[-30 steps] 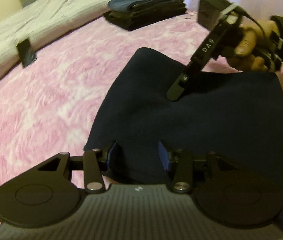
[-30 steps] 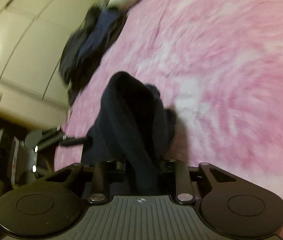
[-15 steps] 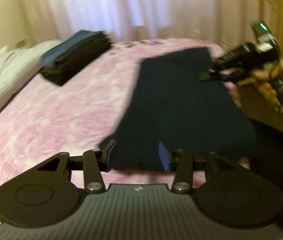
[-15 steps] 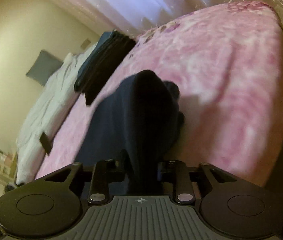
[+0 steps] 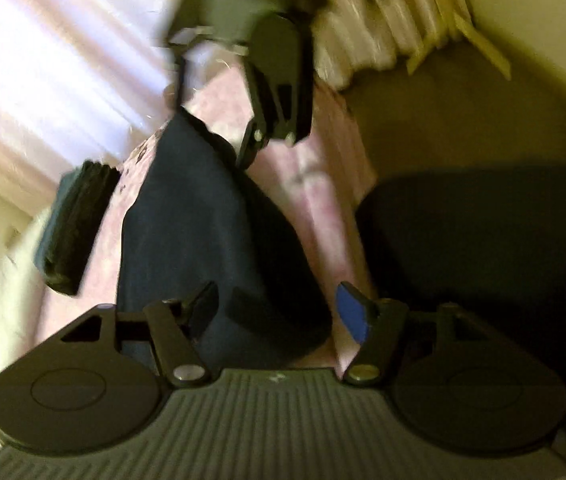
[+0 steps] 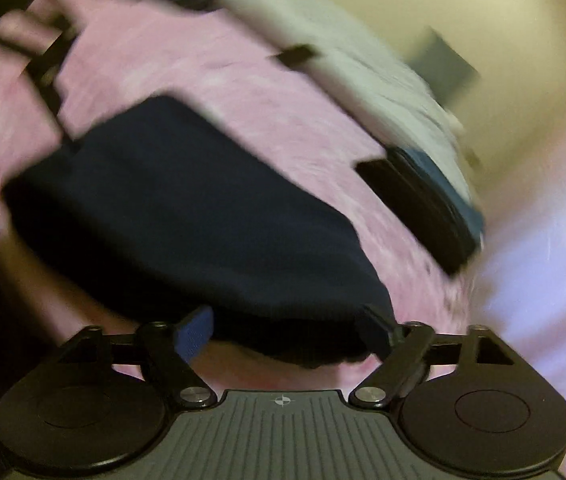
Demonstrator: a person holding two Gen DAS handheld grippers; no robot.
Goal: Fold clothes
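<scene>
Both my grippers are open, holding nothing: the left gripper (image 5: pixel 277 308) and right gripper (image 6: pixel 285 334) sit at opposite short ends of the navy garment (image 6: pixel 187 216), which lies folded lengthwise between them on the pink bed (image 6: pixel 243 92)

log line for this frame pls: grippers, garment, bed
left gripper: open | right gripper: open | navy garment: flat on pink bedspread, ungripped | folded stack: beside garment | blur: heavy

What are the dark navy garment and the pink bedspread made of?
The dark navy garment looks like soft matte knit or fleece: it drapes without shine. The mottled pink bedspread seems plush fabric, though blur leaves that uncertain.
</scene>
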